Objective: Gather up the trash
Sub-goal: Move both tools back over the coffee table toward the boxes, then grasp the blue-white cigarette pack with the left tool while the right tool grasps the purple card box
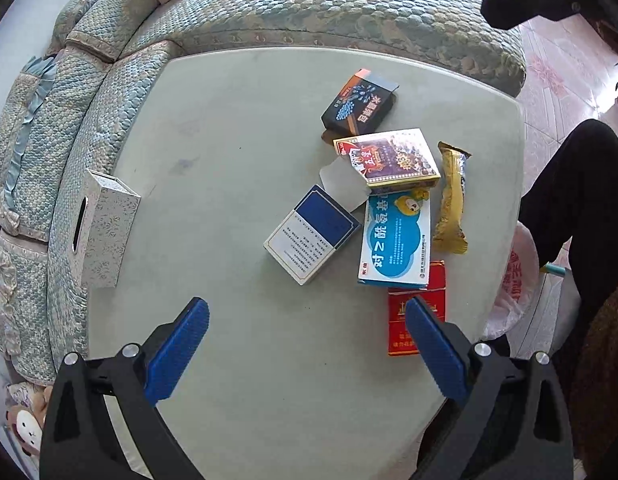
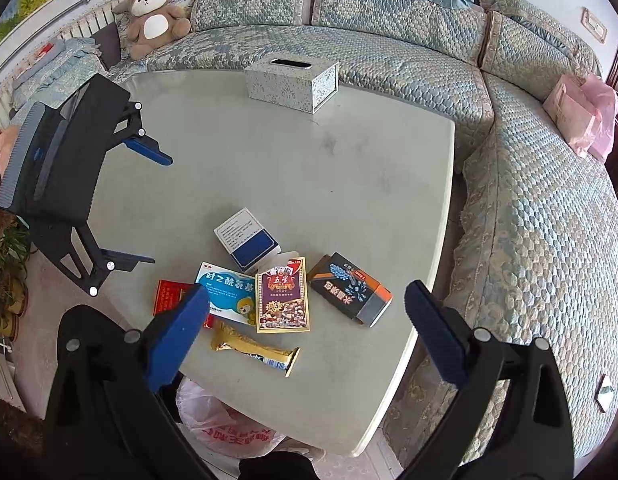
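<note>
Several pieces of trash lie clustered on the pale table (image 1: 229, 140): a black box (image 1: 361, 104), a card box (image 1: 389, 158), a gold wrapper (image 1: 451, 198), a blue-and-white box (image 1: 311, 234), a blue medicine box (image 1: 397, 236) and a red pack (image 1: 433, 280), partly behind one finger. My left gripper (image 1: 307, 312) hovers open just short of them, holding nothing. My right gripper (image 2: 307, 296) is open and empty above the same pile: black box (image 2: 349, 288), card box (image 2: 283, 296), gold wrapper (image 2: 253, 350). In the right wrist view the left gripper (image 2: 161, 210) shows open over the table's left side.
A patterned tissue box (image 2: 291, 84) stands at the table's far edge. A plastic bag (image 2: 229, 428) with red print hangs below the near edge, beside a person's dark-clothed leg (image 1: 581, 200). A quilted sofa (image 2: 529, 220) wraps two sides, with a teddy bear (image 2: 153, 16) and a pink bag (image 2: 581, 116).
</note>
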A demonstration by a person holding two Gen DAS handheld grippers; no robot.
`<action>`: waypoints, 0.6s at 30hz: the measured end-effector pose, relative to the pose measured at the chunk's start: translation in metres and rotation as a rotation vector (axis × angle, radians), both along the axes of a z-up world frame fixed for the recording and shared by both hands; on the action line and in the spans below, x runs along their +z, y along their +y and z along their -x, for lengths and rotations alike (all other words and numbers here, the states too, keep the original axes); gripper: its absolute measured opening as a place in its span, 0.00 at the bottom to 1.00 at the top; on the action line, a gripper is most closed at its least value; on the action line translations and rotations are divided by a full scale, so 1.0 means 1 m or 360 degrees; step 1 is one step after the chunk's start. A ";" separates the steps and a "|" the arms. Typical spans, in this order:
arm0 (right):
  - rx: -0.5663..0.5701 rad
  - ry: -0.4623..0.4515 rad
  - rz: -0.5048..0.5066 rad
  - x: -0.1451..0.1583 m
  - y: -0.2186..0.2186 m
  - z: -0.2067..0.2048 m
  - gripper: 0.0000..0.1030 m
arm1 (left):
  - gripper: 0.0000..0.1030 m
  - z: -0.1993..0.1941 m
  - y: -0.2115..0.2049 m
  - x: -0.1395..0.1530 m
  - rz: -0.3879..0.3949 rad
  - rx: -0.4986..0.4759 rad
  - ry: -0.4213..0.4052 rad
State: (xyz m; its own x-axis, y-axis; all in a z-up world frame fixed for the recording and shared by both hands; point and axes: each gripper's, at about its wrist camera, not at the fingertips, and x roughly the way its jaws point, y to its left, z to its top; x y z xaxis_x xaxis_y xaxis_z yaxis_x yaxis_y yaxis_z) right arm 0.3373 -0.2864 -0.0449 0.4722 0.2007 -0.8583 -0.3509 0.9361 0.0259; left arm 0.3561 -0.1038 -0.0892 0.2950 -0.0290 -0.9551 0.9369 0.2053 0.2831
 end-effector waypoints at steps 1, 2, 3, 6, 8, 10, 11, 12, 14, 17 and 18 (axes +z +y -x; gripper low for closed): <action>0.0010 0.0010 0.0003 -0.004 0.001 -0.003 0.93 | 0.93 -0.005 -0.001 -0.006 -0.0019 -0.0023 0.0007; 0.0018 0.0022 0.0005 -0.008 0.002 -0.006 0.93 | 0.93 -0.010 -0.003 -0.012 -0.0031 -0.0043 0.0022; 0.0025 0.0038 0.0004 -0.013 0.004 -0.010 0.93 | 0.93 -0.015 -0.005 -0.019 -0.0049 -0.0058 0.0032; 0.0059 0.0098 0.0012 -0.030 0.008 -0.019 0.93 | 0.93 -0.032 -0.010 -0.038 -0.0089 -0.0083 0.0066; 0.0085 0.0140 0.0014 -0.042 0.012 -0.024 0.93 | 0.93 -0.044 -0.013 -0.051 -0.0108 -0.0093 0.0099; 0.0111 0.0174 0.0020 -0.053 0.014 -0.027 0.93 | 0.93 -0.052 -0.014 -0.064 -0.0140 -0.0113 0.0117; 0.0121 0.0185 0.0026 -0.057 0.015 -0.028 0.93 | 0.93 -0.054 -0.015 -0.069 -0.0151 -0.0136 0.0101; 0.0128 0.0196 0.0030 -0.061 0.015 -0.031 0.93 | 0.93 -0.056 -0.015 -0.073 -0.0157 -0.0165 0.0084; 0.0137 0.0222 0.0013 -0.068 0.015 -0.034 0.93 | 0.93 -0.059 -0.015 -0.080 -0.0158 -0.0217 0.0055; 0.0151 0.0274 -0.0037 -0.079 0.013 -0.040 0.93 | 0.93 -0.062 -0.016 -0.088 -0.0167 -0.0284 0.0080; 0.0155 0.0289 -0.0048 -0.083 0.013 -0.042 0.93 | 0.93 -0.064 -0.018 -0.092 -0.0181 -0.0296 0.0104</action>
State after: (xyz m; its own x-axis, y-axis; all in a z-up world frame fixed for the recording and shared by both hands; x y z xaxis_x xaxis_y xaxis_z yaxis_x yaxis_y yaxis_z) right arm 0.3791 -0.2736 -0.1280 0.2872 0.2646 -0.9206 -0.4266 0.8959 0.1243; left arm 0.4199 -0.1213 -0.1817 0.2322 0.0322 -0.9721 0.9727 -0.0023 0.2322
